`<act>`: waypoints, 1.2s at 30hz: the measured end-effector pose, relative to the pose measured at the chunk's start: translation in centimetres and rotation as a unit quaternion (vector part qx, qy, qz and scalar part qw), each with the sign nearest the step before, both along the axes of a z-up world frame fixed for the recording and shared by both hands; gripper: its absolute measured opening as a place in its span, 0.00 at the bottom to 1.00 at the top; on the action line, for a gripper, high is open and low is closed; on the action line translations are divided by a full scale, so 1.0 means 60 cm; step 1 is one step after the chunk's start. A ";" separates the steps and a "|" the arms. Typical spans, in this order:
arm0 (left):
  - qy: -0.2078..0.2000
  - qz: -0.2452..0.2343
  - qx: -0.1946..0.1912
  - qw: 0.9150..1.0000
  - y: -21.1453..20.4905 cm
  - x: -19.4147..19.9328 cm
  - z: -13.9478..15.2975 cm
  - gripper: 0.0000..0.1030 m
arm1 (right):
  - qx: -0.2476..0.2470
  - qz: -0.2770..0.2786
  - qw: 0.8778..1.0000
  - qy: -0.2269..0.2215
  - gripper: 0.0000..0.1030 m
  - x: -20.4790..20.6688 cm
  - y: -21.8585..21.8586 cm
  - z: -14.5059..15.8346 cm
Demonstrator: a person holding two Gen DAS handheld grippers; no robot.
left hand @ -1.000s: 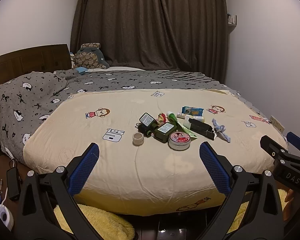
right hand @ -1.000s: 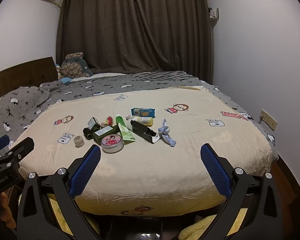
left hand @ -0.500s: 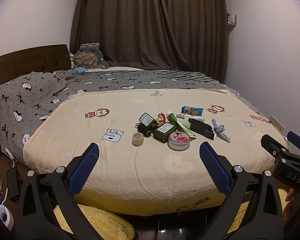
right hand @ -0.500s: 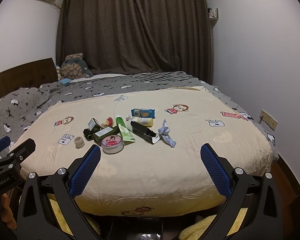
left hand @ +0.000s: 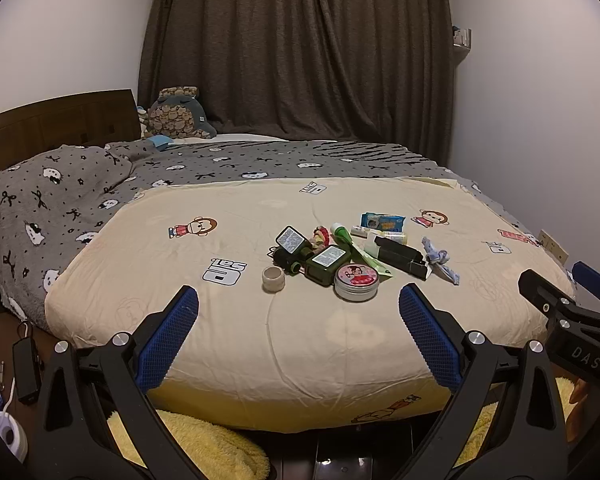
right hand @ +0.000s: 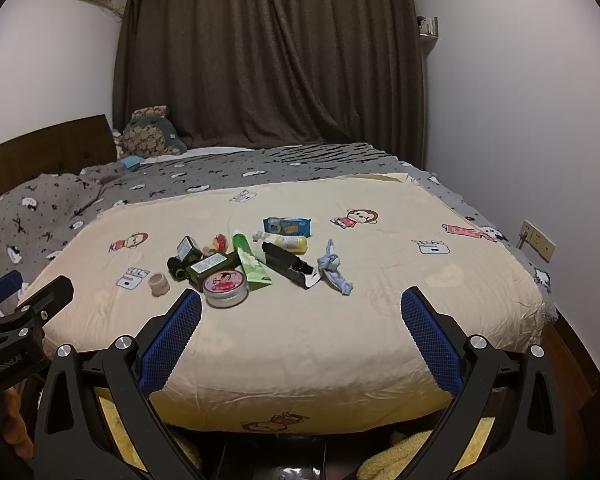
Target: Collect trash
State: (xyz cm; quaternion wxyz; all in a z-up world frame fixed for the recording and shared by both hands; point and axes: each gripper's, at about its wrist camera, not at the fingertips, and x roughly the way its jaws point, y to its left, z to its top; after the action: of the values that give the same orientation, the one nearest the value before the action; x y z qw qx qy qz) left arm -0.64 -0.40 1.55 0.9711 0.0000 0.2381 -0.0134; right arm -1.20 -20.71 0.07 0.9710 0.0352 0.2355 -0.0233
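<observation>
Held level at the foot of the bed (left hand: 260,344), the left claw (left hand: 299,304) and right claw (right hand: 301,306) both gaped wide and empty, touching nothing, short of the trash pile (left hand: 352,254) clustered mid-bedspread around a round pink-lidded tin (right hand: 225,285).

Two matching handheld tools: the left gripper (left hand: 299,306) and the right gripper (right hand: 301,308) each have matte black, angular frames with triangular cut-outs, round silver screws at the joints, and fingers (left hand: 168,338) faced with blue, finely gridded pads (right hand: 431,340). Seen from the opposite camera, the right gripper's side bears white lettering reading "DAS", while the left's carries a small white wordmark too blurred to read. A patch of bare skin (right hand: 14,420) shows beneath that frame.
</observation>
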 end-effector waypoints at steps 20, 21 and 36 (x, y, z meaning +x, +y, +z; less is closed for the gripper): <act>0.034 0.014 -0.002 0.999 0.014 0.047 -0.046 0.92 | -0.010 0.005 1.000 -0.003 0.97 0.038 -0.013 -0.033; 0.041 0.015 -0.004 0.999 0.016 0.056 -0.055 0.92 | -0.016 0.005 1.000 -0.002 0.97 0.043 -0.013 -0.039; 0.116 -0.011 -0.001 0.993 0.033 0.168 -0.157 0.92 | 0.008 -0.012 0.996 0.093 0.97 0.164 -0.071 -0.142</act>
State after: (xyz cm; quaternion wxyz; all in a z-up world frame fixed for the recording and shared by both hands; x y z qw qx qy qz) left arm 9.47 1.56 -7.87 0.9366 0.0006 0.3495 -0.0240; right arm 8.63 -24.99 -8.44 0.9442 0.0439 0.3244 -0.0365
